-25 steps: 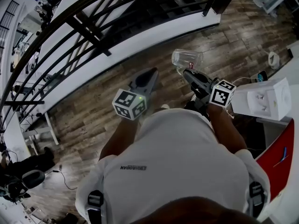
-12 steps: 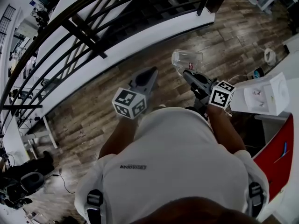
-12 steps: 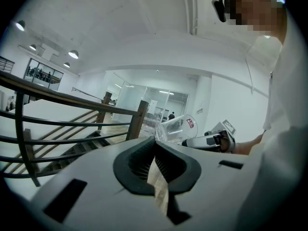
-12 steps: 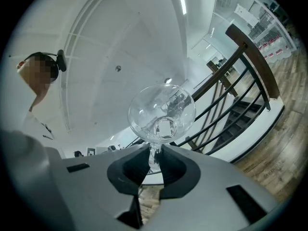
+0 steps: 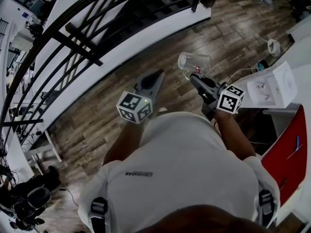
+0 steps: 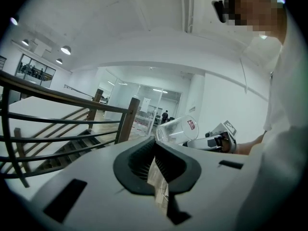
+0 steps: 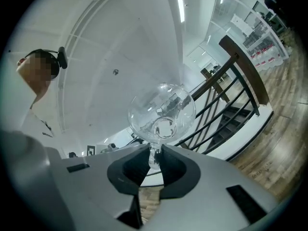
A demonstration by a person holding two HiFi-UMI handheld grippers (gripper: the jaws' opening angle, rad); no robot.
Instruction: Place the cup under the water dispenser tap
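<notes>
Right claw (image 5: 191, 76) pinches the clear cup (image 5: 194, 62) (held sideways, above wooden floor (image 5: 233, 38)); left claw (image 5: 158, 74) pressed together, empty.

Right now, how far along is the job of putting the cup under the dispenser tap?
Done: the clear cup is picked up, the right tongs shut on its edge. In hand: it is held tipped sideways above the wooden floor; the left tongs are empty. Left: placing it; no tap can be made out yet.
</notes>
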